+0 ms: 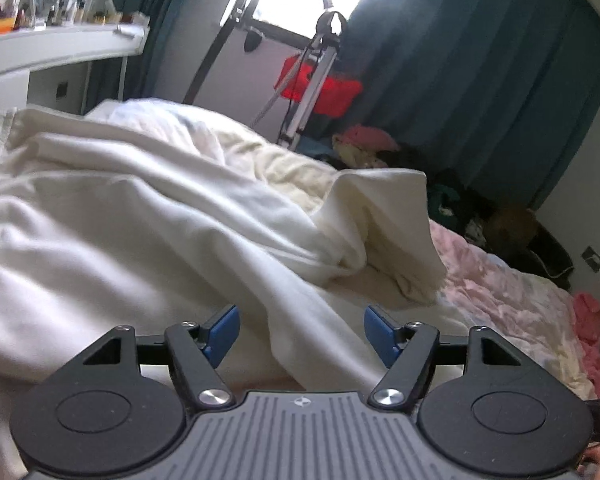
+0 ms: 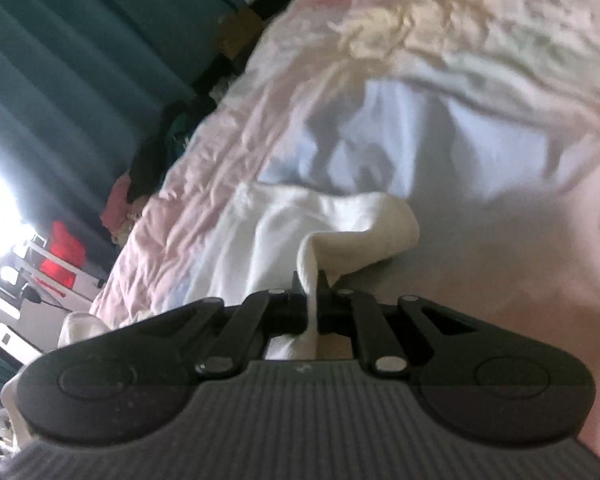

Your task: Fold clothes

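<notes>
Your left gripper (image 1: 300, 330) hangs with its jaws spread wide and nothing between them; its blue fingertips (image 1: 222, 332) sit to either side of a ridge of the white garment (image 1: 148, 216). That garment lies rumpled across the bed from 9 o'clock to the centre of the left wrist view, one corner standing up in a peak near 2 o'clock. The pink bedspread (image 1: 512, 300) shows beyond it at 3 o'clock, and teal curtains (image 1: 480, 72) hang at 1 o'clock.

Your right gripper (image 2: 311, 284) is clamped on a fold of the white garment (image 2: 340, 220), which rises from the jaws toward 12 o'clock and curls over. The pink bedspread (image 2: 204, 184) runs off toward 10 o'clock.
</notes>
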Action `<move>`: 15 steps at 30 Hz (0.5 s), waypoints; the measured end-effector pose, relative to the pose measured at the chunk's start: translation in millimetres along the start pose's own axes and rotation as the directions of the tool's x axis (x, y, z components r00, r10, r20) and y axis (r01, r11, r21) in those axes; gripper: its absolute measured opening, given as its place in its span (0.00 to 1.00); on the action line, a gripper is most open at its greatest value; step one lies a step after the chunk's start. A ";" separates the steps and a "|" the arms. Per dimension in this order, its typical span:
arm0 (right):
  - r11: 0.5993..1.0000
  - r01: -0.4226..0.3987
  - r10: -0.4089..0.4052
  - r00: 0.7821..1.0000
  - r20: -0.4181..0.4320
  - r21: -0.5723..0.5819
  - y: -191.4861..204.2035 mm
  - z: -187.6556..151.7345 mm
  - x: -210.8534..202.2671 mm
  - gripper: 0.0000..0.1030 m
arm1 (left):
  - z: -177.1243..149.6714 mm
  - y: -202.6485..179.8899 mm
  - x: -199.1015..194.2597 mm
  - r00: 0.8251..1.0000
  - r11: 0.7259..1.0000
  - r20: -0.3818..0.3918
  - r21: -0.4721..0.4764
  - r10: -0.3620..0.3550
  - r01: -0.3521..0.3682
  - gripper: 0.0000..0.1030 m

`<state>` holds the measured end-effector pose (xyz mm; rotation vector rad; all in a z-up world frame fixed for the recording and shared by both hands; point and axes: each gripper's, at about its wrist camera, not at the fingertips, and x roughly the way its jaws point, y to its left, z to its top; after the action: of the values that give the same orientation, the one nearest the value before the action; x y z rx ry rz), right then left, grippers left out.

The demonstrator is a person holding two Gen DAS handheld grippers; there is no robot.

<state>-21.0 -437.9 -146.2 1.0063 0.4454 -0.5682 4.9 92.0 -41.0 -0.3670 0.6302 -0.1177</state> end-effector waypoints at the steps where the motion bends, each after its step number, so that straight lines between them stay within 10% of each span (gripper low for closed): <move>1: 0.999 -0.008 0.009 0.999 -0.034 0.031 -3.3 2.1 7.5 0.08 | -2.3 -1.9 -1.7 1.000 1.000 -0.005 -0.001 0.000 0.000 0.70; 15: 0.961 -0.055 0.090 0.989 -0.117 0.272 -27.0 8.9 19.3 0.14 | -34.9 -32.0 9.2 0.999 0.993 -0.030 0.112 0.042 -0.038 0.78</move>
<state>-22.4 -461.4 -171.2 1.3192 0.4504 -0.5078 -8.4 49.9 -60.2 -0.2451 0.6599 -0.1201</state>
